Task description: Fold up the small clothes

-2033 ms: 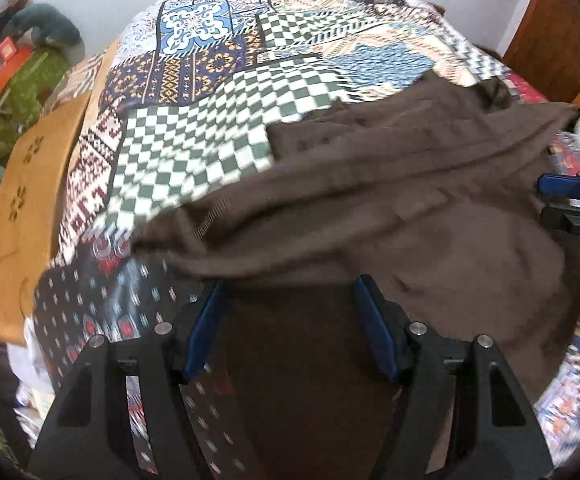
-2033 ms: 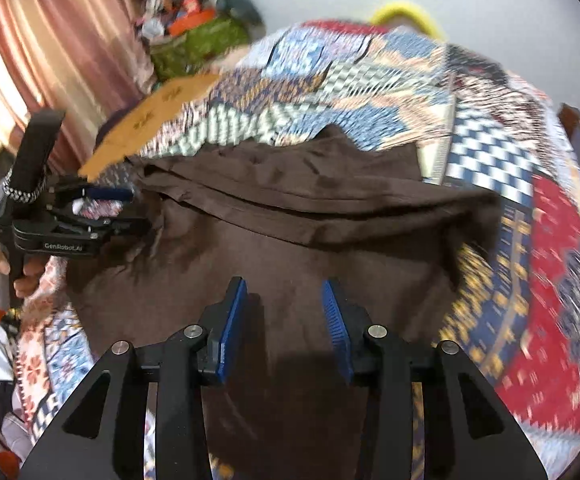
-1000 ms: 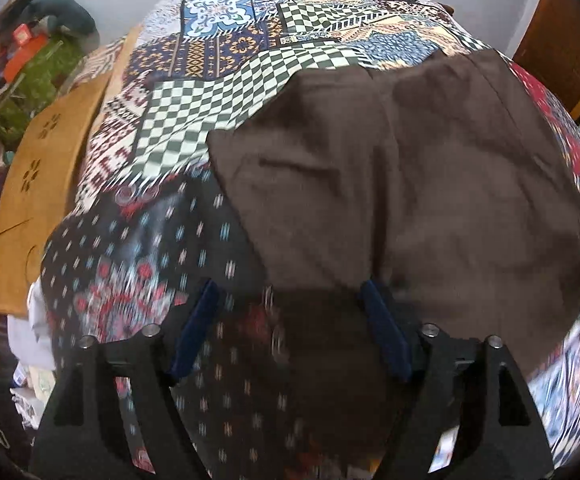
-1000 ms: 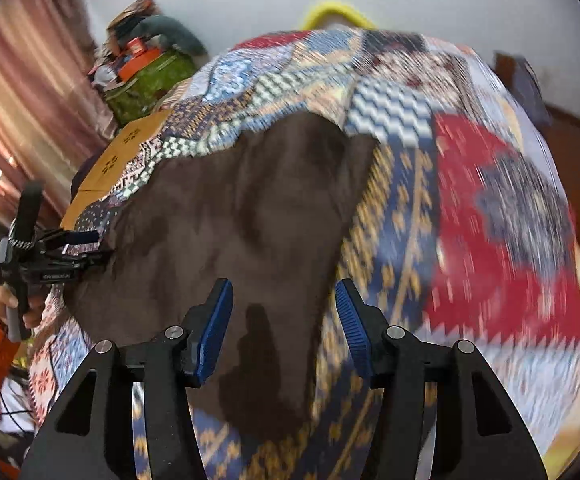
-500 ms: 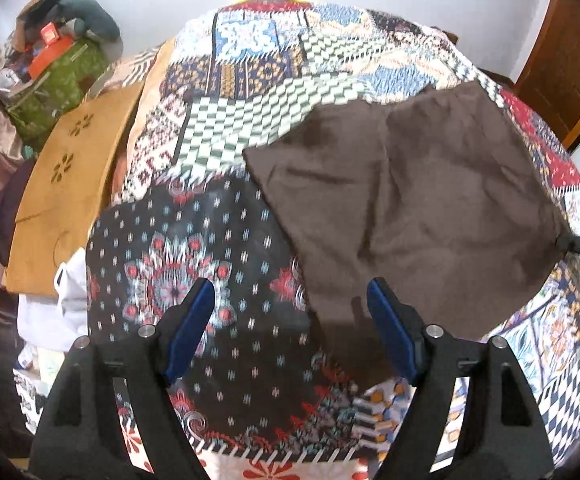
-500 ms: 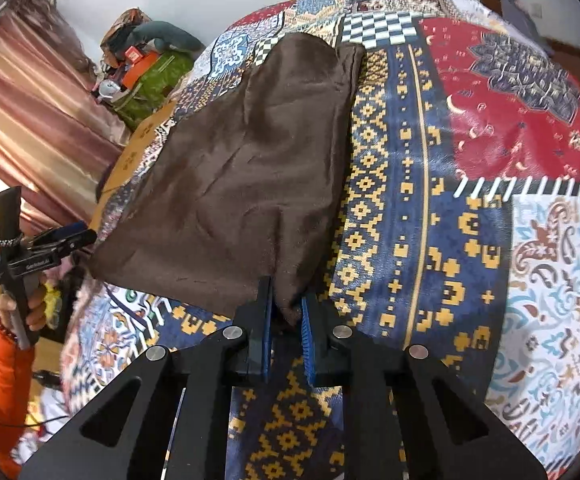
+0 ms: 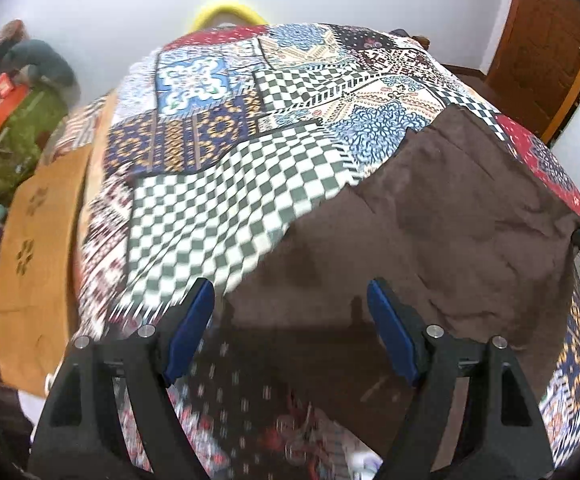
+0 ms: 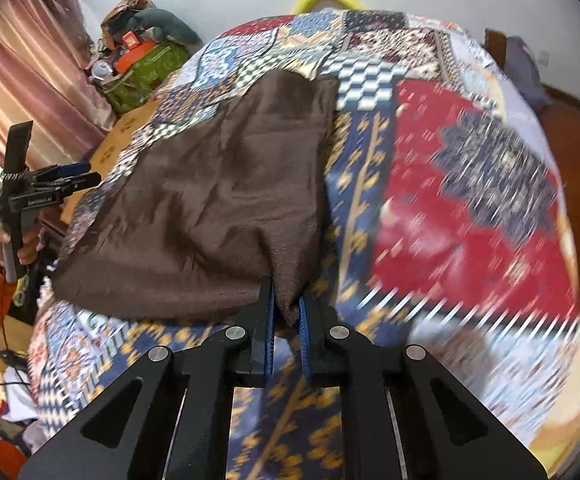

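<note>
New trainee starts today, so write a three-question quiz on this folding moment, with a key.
1. True or false: the right gripper is shut on a corner of the dark brown cloth garment.
2. The left gripper is: A) clamped on the garment, B) open, holding nothing, C) out of view.
3. Fill in: the garment lies on a multicoloured ______ bedspread.

Key:
1. True; the fabric is pinched between its blue pads.
2. B; its fingers stand wide apart above the garment's near edge.
3. Patchwork.
</note>
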Demonstrator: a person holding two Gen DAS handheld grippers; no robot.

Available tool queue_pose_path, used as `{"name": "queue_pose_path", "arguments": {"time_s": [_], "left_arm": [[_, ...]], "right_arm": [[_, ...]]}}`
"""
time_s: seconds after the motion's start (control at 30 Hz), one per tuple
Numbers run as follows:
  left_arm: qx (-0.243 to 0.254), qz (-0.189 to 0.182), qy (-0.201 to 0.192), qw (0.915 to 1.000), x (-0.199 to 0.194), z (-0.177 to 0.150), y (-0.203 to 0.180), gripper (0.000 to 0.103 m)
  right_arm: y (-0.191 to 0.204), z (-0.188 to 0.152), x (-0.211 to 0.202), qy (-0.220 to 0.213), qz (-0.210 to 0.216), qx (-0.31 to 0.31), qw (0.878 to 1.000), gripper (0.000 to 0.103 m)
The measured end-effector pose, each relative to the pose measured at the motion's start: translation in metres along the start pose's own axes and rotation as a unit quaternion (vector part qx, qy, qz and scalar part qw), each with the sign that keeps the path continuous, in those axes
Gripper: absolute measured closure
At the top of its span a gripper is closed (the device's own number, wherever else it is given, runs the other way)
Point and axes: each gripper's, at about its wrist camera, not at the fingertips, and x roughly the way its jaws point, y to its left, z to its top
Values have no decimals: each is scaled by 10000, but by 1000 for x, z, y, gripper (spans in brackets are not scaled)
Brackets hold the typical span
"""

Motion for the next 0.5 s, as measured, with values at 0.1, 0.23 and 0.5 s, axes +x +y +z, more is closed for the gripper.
{"name": "queue_pose_path", "arguments": {"time_s": [0.1,0.23,0.5], "left_arm": [[68,-195,11,9998,23,14,0,25],[177,-652,158,9976,48,29,-7,25],[-46,-1538,472,9870,80,40,-23,45]], "right_arm": [[-13,11,1,-69,-227,-47,9997,94],[-26,30,7,-85,-481,-116,9987,94],[-46,72,14,-304,-847,-232,9957,94]]}}
